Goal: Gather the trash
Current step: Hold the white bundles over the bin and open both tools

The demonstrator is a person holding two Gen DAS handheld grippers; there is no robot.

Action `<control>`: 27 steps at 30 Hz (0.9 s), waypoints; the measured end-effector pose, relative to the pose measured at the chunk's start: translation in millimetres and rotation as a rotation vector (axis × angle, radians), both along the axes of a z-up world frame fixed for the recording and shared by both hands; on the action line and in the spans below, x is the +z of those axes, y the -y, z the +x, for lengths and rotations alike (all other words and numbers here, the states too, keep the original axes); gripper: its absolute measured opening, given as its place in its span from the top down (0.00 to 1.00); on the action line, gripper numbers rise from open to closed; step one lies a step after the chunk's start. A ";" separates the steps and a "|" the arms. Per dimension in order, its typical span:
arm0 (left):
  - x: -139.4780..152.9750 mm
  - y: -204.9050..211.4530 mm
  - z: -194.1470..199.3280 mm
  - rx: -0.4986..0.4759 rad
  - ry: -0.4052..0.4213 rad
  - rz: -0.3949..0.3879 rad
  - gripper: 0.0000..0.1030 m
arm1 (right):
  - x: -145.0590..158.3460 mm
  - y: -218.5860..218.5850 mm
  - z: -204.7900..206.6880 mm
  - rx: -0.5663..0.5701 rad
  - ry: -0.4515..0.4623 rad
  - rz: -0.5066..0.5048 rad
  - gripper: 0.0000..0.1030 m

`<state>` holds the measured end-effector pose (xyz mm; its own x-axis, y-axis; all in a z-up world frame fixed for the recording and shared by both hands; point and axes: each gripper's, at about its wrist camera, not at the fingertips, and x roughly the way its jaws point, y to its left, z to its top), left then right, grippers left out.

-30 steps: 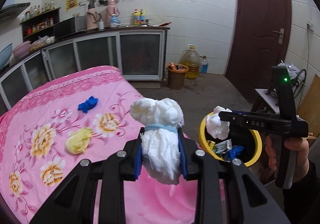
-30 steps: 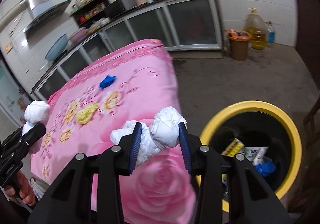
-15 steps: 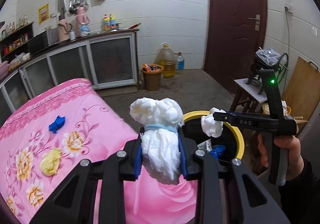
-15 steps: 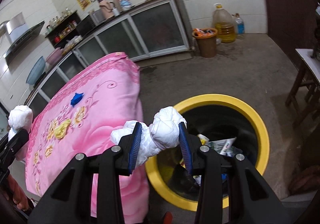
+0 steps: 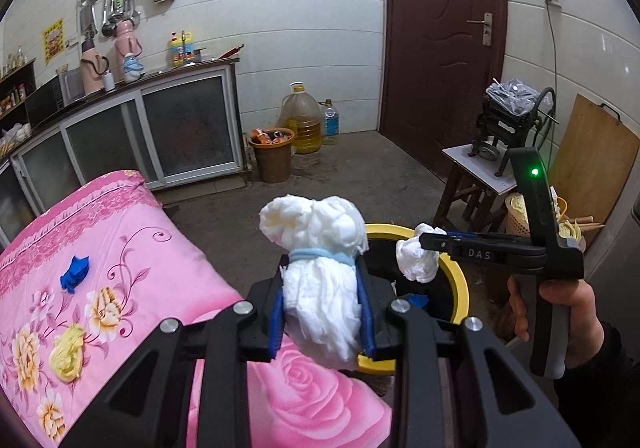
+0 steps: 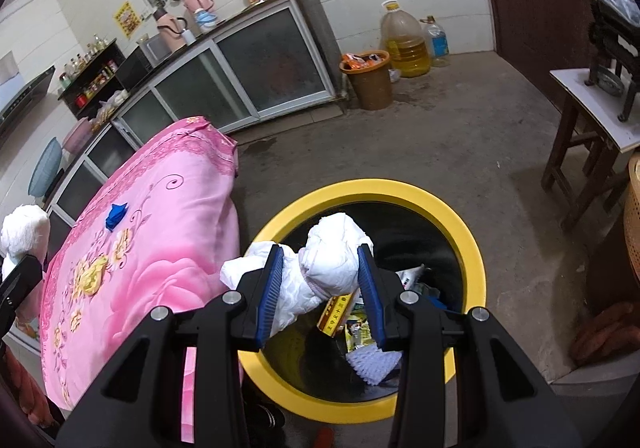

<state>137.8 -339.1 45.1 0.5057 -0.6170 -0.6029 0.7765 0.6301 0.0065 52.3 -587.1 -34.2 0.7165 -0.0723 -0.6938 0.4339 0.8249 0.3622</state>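
My left gripper (image 5: 322, 308) is shut on a white wad of tissue with a pale blue band (image 5: 320, 280), held over the edge of the pink floral cloth (image 5: 160, 268) beside the yellow-rimmed bin (image 5: 460, 290). My right gripper (image 6: 320, 280) is shut on a crumpled white paper wad (image 6: 332, 260), hanging above the bin's yellow rim (image 6: 476, 248). Wrappers lie in the bin. In the left wrist view the right gripper (image 5: 428, 244) holds its white wad (image 5: 416, 258) over the bin. A blue scrap (image 5: 75, 272) and a yellow scrap (image 5: 70, 350) lie on the cloth.
A person's hand (image 5: 568, 312) grips the right tool. A wooden stool (image 6: 588, 136) with a metal machine stands right of the bin. A brown waste basket (image 6: 370, 78), oil jug (image 6: 404, 40) and cabinets (image 6: 256, 76) line the far wall. Bare concrete floor (image 6: 440, 144) lies between.
Both grippers have swung right, away from the pink cloth toward the yellow bin. The right one, earlier over the cloth's edge, now hangs over the bin's mouth. Both grips are unchanged.
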 end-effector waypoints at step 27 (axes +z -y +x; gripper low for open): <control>-65.9 70.0 44.0 -0.045 -0.171 0.038 0.73 | -41.1 24.6 2.2 -0.091 -0.108 -0.024 0.65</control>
